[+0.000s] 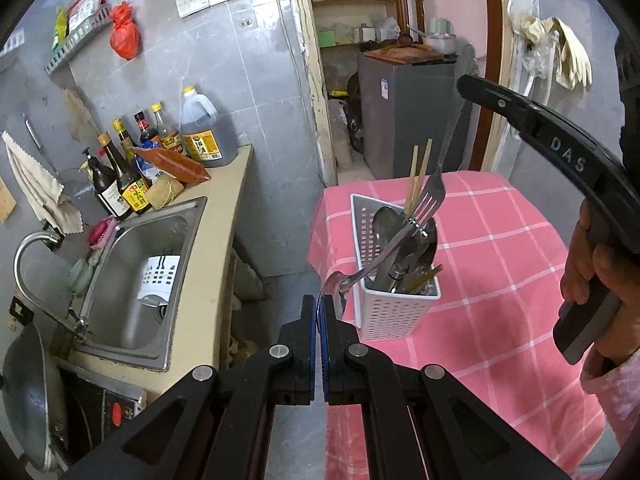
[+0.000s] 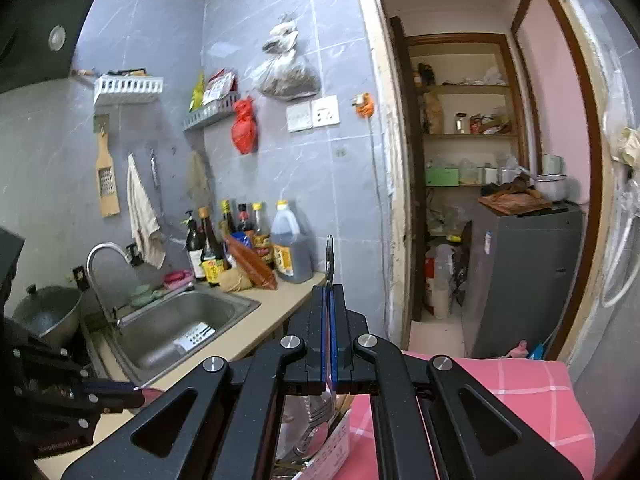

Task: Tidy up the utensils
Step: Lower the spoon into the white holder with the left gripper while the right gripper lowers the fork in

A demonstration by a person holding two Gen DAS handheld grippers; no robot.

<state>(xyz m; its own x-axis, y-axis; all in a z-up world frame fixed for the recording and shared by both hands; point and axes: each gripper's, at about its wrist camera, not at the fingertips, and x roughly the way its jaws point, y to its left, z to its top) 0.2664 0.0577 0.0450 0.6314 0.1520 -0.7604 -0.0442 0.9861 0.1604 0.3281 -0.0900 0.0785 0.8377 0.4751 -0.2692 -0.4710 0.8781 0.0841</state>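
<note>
Both claws' grips half-hidden: fork, spoon.

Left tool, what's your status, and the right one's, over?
Left tool shut on fork. Right tool shut on a thin utensil handle. Fork tines up, leaning over white caddy, crossing the chopsticks.

Sink set in tabletop; bottles behind it; wok beside; fridge beyond doorway.
</note>
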